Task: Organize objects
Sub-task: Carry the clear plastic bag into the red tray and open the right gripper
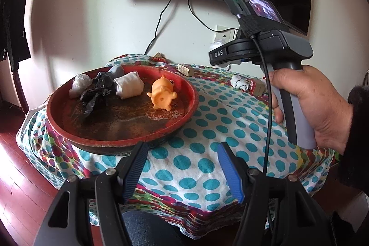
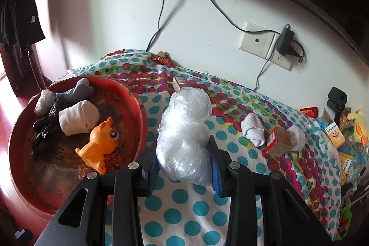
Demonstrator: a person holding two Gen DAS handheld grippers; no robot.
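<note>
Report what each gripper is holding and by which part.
The right gripper clamps the crumpled clear plastic bag at its near end. The left gripper is open and holds nothing.

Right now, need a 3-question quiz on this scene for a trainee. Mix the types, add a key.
1. True or false: the right gripper is shut on a clear plastic bag.
2. Which of these lies in the red tray? A) orange toy B) small box C) charger
3. Fill in: the left gripper is ____, with nothing between its fingers.

Key:
1. True. The bag sits squeezed between the fingers.
2. A. The box lies on the dotted cloth; the charger is plugged in at the wall.
3. Open.
</note>
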